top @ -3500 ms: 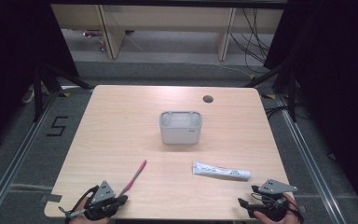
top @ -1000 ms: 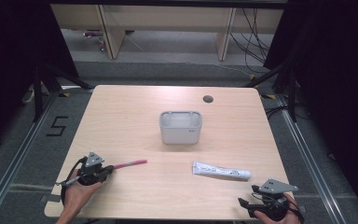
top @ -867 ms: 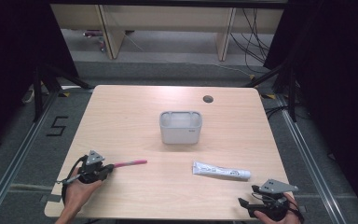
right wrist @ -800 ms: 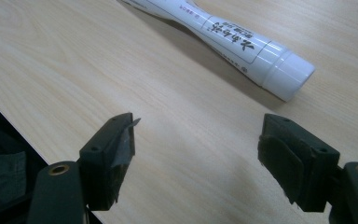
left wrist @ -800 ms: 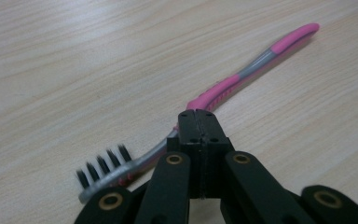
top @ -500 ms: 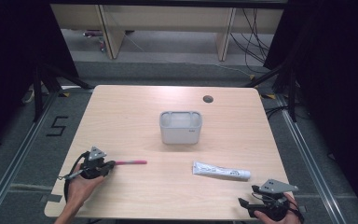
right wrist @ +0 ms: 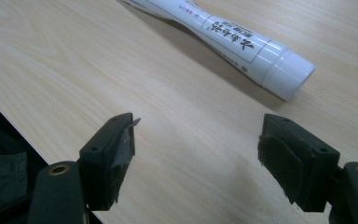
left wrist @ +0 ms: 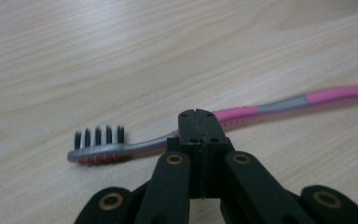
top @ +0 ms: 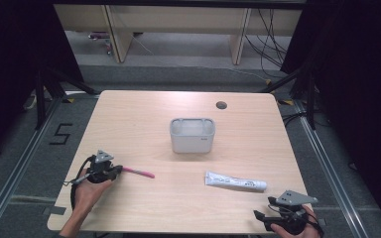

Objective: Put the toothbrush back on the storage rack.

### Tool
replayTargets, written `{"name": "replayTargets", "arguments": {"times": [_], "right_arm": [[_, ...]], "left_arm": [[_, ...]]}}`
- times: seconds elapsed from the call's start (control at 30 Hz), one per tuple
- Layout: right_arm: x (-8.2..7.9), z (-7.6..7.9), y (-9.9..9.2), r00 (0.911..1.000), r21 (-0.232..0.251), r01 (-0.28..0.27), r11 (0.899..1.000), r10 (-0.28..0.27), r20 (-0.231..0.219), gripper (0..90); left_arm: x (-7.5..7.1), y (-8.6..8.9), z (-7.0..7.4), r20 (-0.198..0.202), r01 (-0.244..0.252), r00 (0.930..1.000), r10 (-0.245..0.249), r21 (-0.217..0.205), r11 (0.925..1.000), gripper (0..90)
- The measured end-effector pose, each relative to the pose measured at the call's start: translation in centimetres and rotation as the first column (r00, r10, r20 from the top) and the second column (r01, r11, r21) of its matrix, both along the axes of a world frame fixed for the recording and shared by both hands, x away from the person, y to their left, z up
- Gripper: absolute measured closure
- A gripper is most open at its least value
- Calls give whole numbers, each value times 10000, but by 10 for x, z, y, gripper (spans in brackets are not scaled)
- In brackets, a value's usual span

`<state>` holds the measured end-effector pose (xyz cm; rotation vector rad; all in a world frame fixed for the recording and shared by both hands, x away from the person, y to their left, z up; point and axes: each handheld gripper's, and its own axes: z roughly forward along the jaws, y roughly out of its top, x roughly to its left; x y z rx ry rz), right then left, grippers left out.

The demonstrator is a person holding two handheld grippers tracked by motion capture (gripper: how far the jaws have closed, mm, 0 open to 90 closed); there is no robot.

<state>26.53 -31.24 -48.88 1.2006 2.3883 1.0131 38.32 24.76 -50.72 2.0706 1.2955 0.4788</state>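
A pink and grey toothbrush [top: 139, 173] lies low over the wooden table [top: 144, 119] at the front left. My left gripper [top: 120, 169] is shut on its neck. In the left gripper view the jaws meet around the toothbrush [left wrist: 279, 105], with the bristle head to the left of the left gripper [left wrist: 199, 114] and the pink handle to the right. A white toothpaste tube [top: 235, 181] lies at the front right. My right gripper [top: 258, 216] rests near the front edge, open and holding nothing. In the right gripper view the toothpaste tube [right wrist: 233, 42] lies beyond the right gripper [right wrist: 198, 149], cap end to the right.
A grey-white rectangular container [top: 192, 144] stands open-topped at the table's middle. A round cable hole [top: 222, 105] sits at the back right. The table's front edge runs close to both hands. Dark floor and frame rails surround the table.
My left gripper has shifted slightly away from the front edge with the toothbrush in it, and the handle's free end has swung a little toward the front. The right gripper stays still.
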Motion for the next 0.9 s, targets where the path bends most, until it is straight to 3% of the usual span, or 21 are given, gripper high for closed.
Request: {"name": "replayTargets", "arguments": {"times": [0.03, 0.47, 0.63, 0.67, 0.9], "right_arm": [[0, 0, 0, 9999, 96, -30, 9999, 31, -139, 273], [0, 0, 0, 10000, -23, -41, 10000, 41, -29, 273], [0, 0, 0, 10000, 29, 10, 10000, -10, -17, 273], [-2, 0, 1, 9997, 153, 127, 9998, -123, -220, 273], [0, 0, 0, 10000, 7, -8, 10000, 8, -12, 273]], "left_arm": [[1, -1, 0, 90, -137, 9999, 137, 5, 9999, 896], [24, -17, 4, 103, -292, 9995, 291, 23, 9996, 896], [30, -24, 5, 47, -212, 9998, 212, 25, 9998, 895], [30, -24, 5, 47, -212, 9998, 212, 25, 9998, 895], [34, -35, 3, 28, -92, 10000, 92, 14, 10000, 895]]}}
